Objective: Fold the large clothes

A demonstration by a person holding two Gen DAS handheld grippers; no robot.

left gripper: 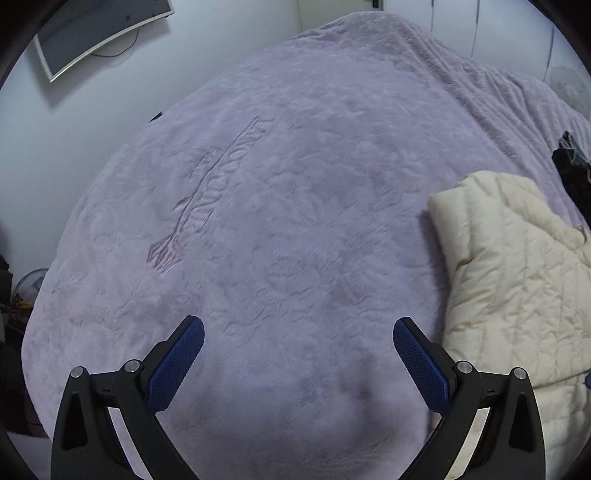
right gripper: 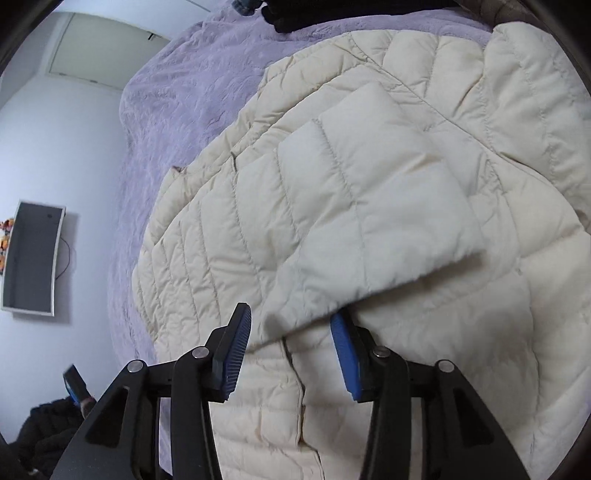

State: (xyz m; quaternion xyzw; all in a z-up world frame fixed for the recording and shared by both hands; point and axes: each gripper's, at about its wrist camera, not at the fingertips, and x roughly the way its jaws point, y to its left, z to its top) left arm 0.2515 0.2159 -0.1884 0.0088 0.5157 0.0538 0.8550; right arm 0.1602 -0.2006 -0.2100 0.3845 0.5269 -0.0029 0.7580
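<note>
A cream quilted puffer jacket (right gripper: 369,206) lies spread on a lilac bedspread (right gripper: 177,110). One sleeve (right gripper: 373,206) is folded across its body, the cuff end near my right gripper. My right gripper (right gripper: 291,332) is open just above the jacket, its fingers either side of the sleeve's end, holding nothing. In the left wrist view the jacket (left gripper: 517,280) lies at the right edge. My left gripper (left gripper: 298,338) is open and empty over the bare bedspread (left gripper: 277,203), to the left of the jacket.
A dark garment (right gripper: 295,14) lies at the far edge of the bed; it also shows in the left wrist view (left gripper: 572,162). A monitor (left gripper: 96,33) hangs on the wall. Dark clothing (right gripper: 48,432) is piled on the floor beside the bed.
</note>
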